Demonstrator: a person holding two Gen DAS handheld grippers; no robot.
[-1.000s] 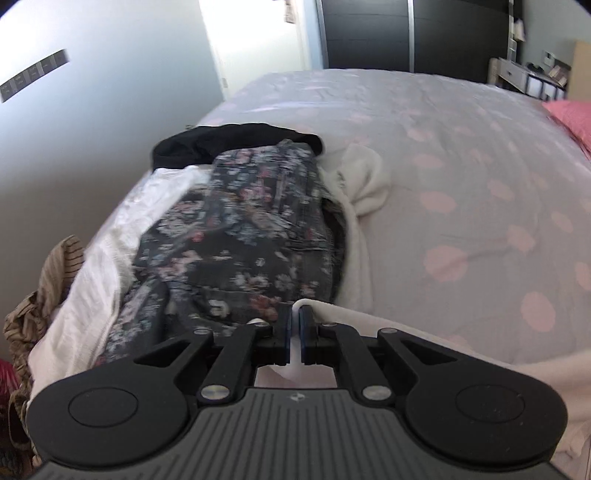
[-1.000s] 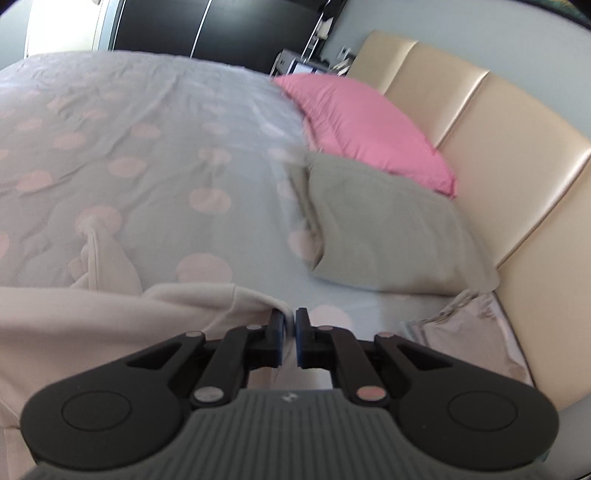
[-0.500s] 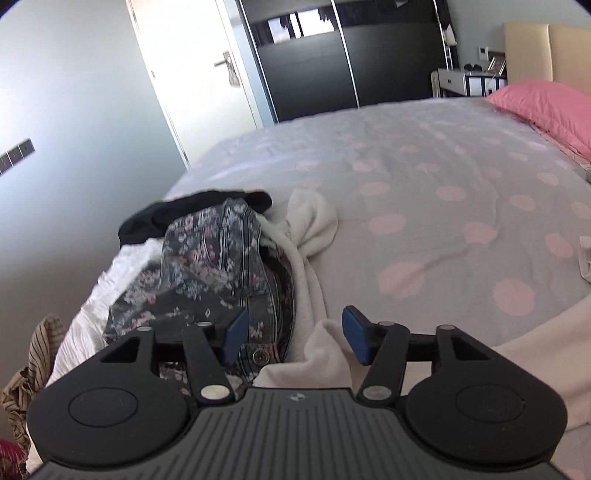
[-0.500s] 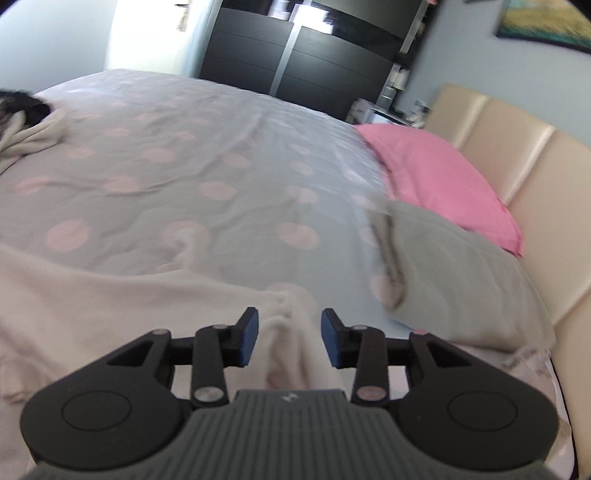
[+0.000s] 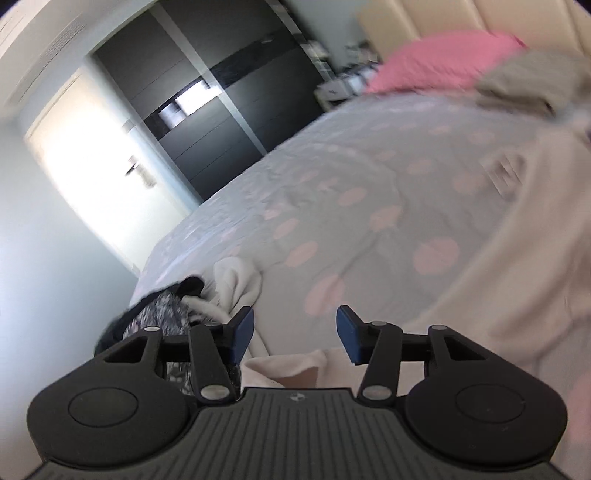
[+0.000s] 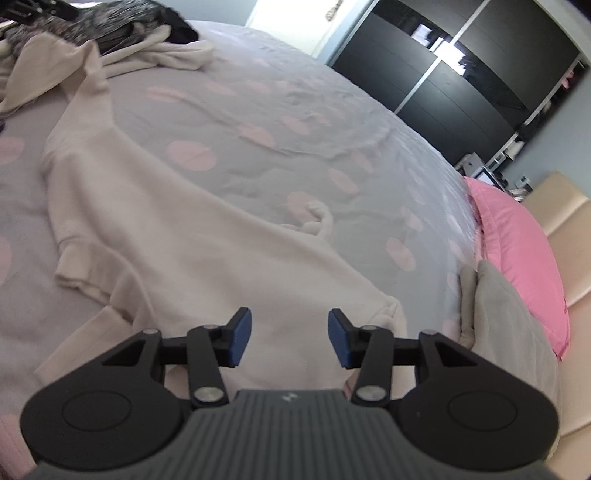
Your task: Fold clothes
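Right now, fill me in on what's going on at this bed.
A person with a gripper in each hand is folding clothes on the polka-dot bedspread. A cream sweatshirt lies spread flat across it. Both the left gripper and right gripper have their jaws open and hold nothing, hovering over the sweatshirt's near edge. A pile of unfolded clothes, floral and white pieces among them, waits at the far corner of the bed.

- Two grippers: left gripper and right gripper, both with jaws apart, empty.
- One cream sweatshirt spread flat.
- One heap of clothes, count of garments unclear.
- Two pillows: pink pillow, grey pillow.
- One dotted bedspread.
- One dark wardrobe.
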